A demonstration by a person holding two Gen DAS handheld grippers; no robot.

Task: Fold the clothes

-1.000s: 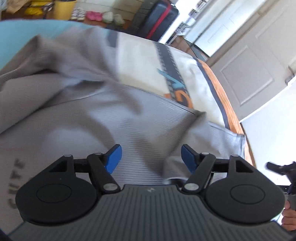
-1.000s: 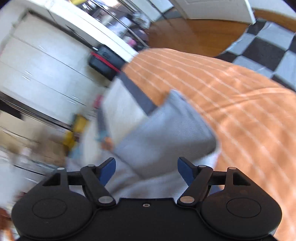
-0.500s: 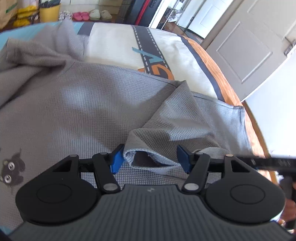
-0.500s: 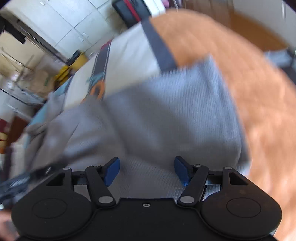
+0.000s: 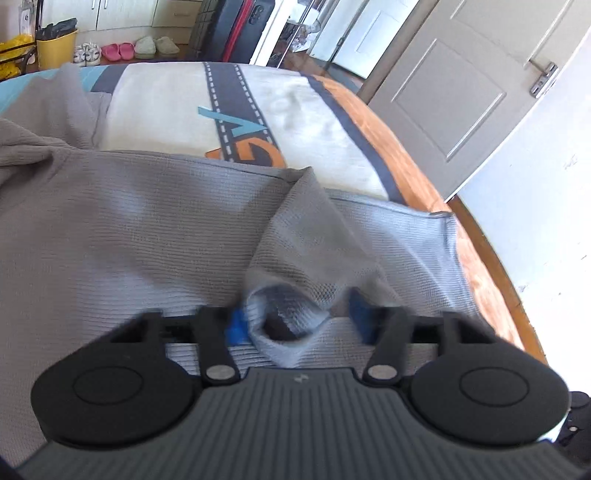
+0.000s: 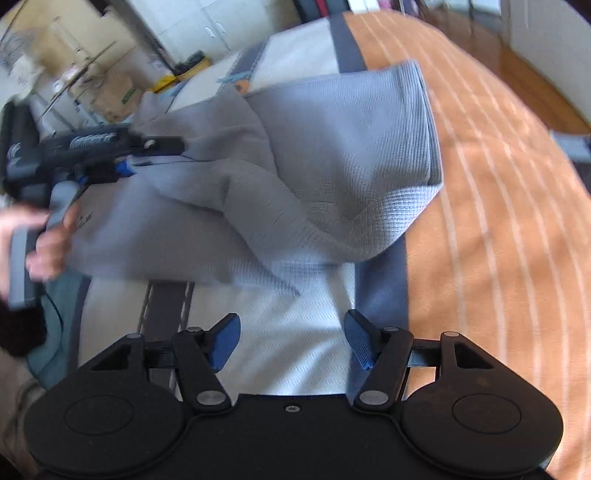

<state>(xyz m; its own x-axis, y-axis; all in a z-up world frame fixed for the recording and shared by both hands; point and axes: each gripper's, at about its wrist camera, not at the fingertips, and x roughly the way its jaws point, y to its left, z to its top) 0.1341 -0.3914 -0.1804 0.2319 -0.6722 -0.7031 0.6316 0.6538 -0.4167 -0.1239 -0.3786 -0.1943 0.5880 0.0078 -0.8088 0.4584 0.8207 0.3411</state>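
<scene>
A grey waffle-knit top lies spread on the bed, one sleeve folded across its body. The sleeve's open cuff sits between the blue pads of my left gripper. Its jaws are closing around the cuff; the left pad touches it, and a gap shows at the right pad. In the right wrist view the top lies ahead, and a hand holds the left gripper at the top's left side. My right gripper hovers over bare white bedspread just short of the top. Its jaws are narrowing slightly with nothing between them.
The bedspread is white with a road print, and its orange striped part runs along the right edge. Beyond the bed are a white door, a dark suitcase, shoes, a yellow bin and cardboard boxes.
My left gripper came up to the sleeve cuff and its pads drew in around it. My right gripper rolled and drew back off the top to the bare bedspread.
</scene>
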